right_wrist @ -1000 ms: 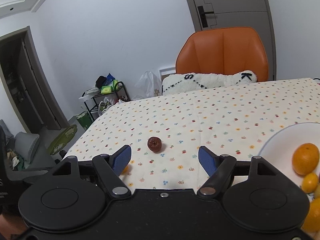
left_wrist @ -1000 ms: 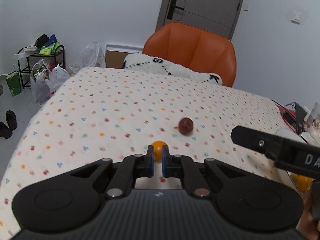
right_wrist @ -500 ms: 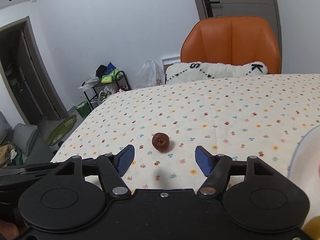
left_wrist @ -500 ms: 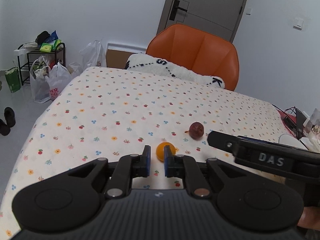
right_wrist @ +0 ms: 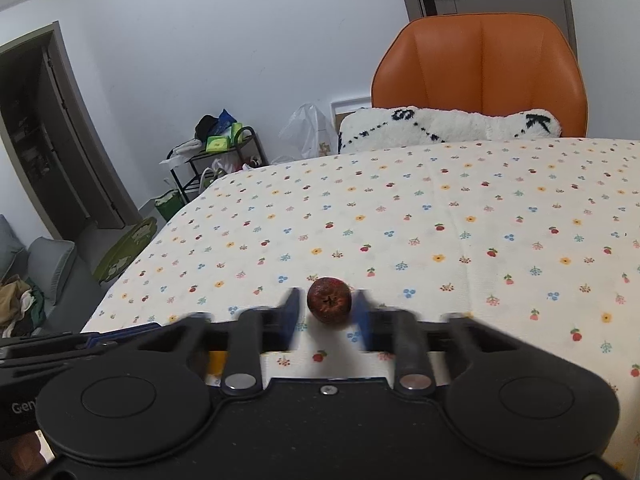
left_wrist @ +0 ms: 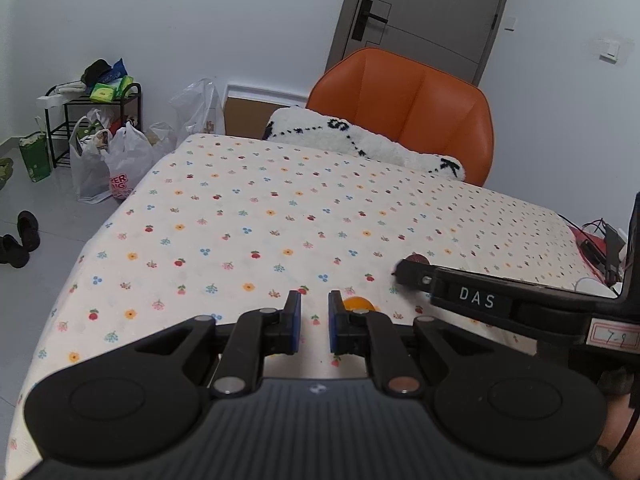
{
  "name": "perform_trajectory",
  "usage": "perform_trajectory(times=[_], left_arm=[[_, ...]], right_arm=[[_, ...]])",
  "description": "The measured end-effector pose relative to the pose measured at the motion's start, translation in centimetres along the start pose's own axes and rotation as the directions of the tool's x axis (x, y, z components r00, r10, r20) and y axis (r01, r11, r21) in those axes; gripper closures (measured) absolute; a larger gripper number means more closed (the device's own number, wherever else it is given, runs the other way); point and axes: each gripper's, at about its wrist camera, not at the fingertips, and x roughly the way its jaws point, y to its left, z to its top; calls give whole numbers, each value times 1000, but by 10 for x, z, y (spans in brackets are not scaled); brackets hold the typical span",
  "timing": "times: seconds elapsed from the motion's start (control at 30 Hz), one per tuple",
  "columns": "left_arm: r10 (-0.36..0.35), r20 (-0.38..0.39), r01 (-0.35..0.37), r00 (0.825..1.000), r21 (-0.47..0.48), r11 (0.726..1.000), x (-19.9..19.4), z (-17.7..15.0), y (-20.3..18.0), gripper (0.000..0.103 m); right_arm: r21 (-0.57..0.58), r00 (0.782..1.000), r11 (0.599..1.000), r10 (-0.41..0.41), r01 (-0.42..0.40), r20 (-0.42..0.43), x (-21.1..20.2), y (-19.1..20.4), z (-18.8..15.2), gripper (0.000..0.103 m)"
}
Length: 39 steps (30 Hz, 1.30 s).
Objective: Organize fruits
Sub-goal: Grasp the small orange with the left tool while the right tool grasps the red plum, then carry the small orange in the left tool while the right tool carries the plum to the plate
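The right gripper point(right_wrist: 326, 316) is bracketing the dark red fruit point(right_wrist: 329, 305), which is sitting on the flowered tablecloth point(right_wrist: 460, 232); its blue pads point(right_wrist: 362, 312) are blurring at either side, and whether they are touching the fruit cannot be told. The left gripper point(left_wrist: 314, 322) is hovering over the cloth with its jaws parted by a narrow gap and holding nothing. A small orange fruit point(left_wrist: 357, 304) is lying just beyond its right finger. Farther off, an orange chair point(right_wrist: 480, 76) is standing behind a fluffy white cushion point(right_wrist: 444, 126).
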Motion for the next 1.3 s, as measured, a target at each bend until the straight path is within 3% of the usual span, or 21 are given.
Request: perform_trajectory(times=[0.17,0.27,0.33,0.4,0.67,0.97,1.0,1.07,1.3], left_arm=[[14,-5,-14,1000,11,1000,0,0,-7,92],[8,0,-8,1000,19,1000,-3,-1,-13,78],[9,10,-9,1000,21,1000,-3,-3,-17,61],[5,14,-6,1000,25,1000,-2,-5,-22,56],[22,-13,-22,1000,54,998,13,-17,-37,56],[60,15,-61,998,89,994,21,-18,-48,60],[62,16,-63,998,88,994,22,-17,-49,62],[60,12,-61,998,86,994,23,-17,-51,79],[8,23,-10,1000,107,994,10,-16,-72,81]], right_arm=[[19,1000,1000,24,-24,4,-11,-5,-4,81],[38,1000,999,20,-20,7,-19,-10,-4,81],[45,1000,999,15,-16,11,-26,-13,-6,81],[52,1000,999,11,-12,19,-33,-16,-9,81],[66,998,998,4,-8,58,-59,-26,-13,81],[70,994,997,1,-8,106,-85,-31,-14,81],[73,994,997,-1,-7,111,-88,-33,-14,81],[78,993,997,-6,-4,122,-96,-35,-15,81],[96,987,995,-33,18,158,-119,-47,-17,81]])
